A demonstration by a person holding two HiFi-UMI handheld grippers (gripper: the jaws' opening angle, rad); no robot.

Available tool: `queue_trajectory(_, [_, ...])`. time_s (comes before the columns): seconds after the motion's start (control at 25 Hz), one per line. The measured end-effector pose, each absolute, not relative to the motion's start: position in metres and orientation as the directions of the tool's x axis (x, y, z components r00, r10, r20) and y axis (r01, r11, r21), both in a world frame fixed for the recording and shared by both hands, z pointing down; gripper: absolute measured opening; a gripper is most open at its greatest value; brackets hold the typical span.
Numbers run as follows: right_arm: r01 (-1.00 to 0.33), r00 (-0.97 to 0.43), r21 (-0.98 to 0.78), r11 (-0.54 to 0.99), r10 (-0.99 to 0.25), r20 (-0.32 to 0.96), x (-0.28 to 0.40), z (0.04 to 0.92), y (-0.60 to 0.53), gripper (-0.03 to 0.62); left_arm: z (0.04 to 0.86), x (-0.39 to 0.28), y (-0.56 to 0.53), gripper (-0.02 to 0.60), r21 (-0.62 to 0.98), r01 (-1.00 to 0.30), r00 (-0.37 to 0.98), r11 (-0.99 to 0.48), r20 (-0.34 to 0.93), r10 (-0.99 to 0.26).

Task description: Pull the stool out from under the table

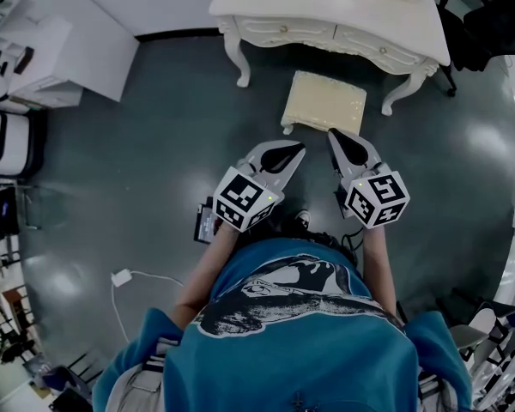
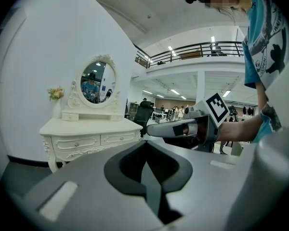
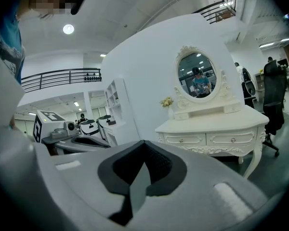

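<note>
A cream cushioned stool (image 1: 324, 101) stands on the dark floor just in front of the white dressing table (image 1: 326, 7), between its front legs. My left gripper (image 1: 287, 151) and right gripper (image 1: 343, 140) hover side by side just short of the stool's near edge, both shut with nothing in them. The left gripper view shows its shut jaws (image 2: 147, 165), the dressing table (image 2: 86, 134) with its oval mirror (image 2: 97, 78), and the right gripper (image 2: 183, 127) alongside. In the right gripper view its own jaws (image 3: 143, 158) are shut too; the table (image 3: 212, 129) and the left gripper (image 3: 77, 141) show. Neither gripper view shows the stool.
White shelving (image 1: 43, 50) stands at the left. A white plug with its cable (image 1: 122, 277) lies on the floor by the person's left side. A black office chair (image 1: 489, 24) sits to the right of the table. The person stands directly behind the grippers.
</note>
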State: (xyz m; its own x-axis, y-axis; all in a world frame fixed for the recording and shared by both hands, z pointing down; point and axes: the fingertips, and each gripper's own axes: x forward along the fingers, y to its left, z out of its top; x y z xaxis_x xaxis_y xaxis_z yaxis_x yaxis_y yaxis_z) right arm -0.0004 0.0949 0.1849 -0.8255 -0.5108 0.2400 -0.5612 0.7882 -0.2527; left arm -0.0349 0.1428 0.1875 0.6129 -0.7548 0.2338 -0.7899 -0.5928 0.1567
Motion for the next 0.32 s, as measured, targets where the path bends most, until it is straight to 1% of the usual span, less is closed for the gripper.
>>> queue_trajectory(0.32, [-0.566,-0.821,-0.245,0.787,-0.514,0.247,0.0019,0.1873,0.0899,0.0,0.1908,-0.0262,0.1371,0.011,0.153,-0.774,0.632,-0.615,0.245,-0.735])
